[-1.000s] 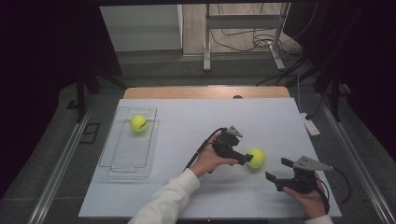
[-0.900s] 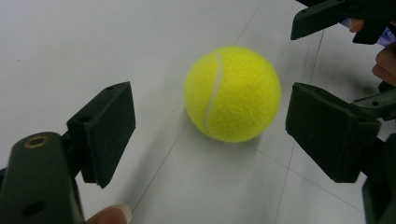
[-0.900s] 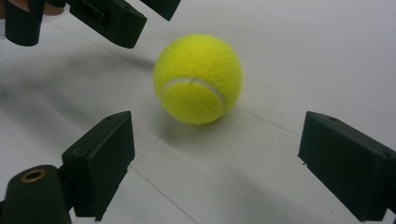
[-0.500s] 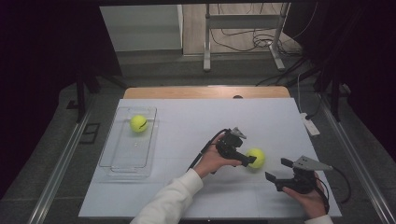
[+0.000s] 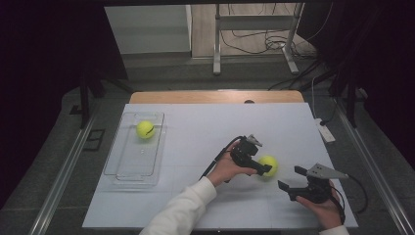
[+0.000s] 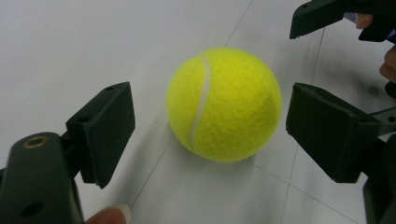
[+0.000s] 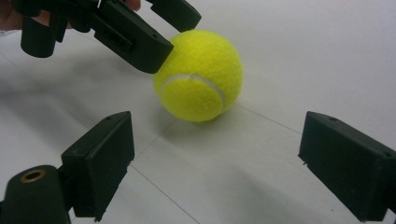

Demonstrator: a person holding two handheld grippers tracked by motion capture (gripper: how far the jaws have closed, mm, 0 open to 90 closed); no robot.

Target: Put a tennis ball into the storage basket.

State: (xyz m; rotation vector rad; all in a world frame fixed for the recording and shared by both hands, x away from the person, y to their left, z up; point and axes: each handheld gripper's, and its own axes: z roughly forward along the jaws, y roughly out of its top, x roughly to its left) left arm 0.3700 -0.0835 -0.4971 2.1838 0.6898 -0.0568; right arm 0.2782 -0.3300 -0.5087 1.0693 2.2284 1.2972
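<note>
A yellow tennis ball [image 5: 271, 162] rests on the white table, right of centre. My left gripper [image 5: 263, 166] reaches in from the left, and its open jaws stand on either side of the ball. In the left gripper view the ball [image 6: 224, 102] sits between the pads of the left gripper [image 6: 215, 123] with a gap on each side, the right one narrow. My right gripper [image 5: 288, 177] is held open near the front right, apart from the ball. In its own view the right gripper [image 7: 224, 161] faces the ball [image 7: 201, 74], with the left gripper [image 7: 163, 32] around it. A second tennis ball [image 5: 145, 129] lies in a clear tray [image 5: 132, 171].
The clear tray sits on the left side of the white table [image 5: 195, 127]. A white power strip [image 5: 324, 131] lies at the right edge. A black cable [image 5: 218, 159] trails from the left gripper. Metal stand legs [image 5: 217, 44] rise beyond the far edge.
The left gripper has edged slightly to the right, further around the ball. The ball and the right gripper have stayed put.
</note>
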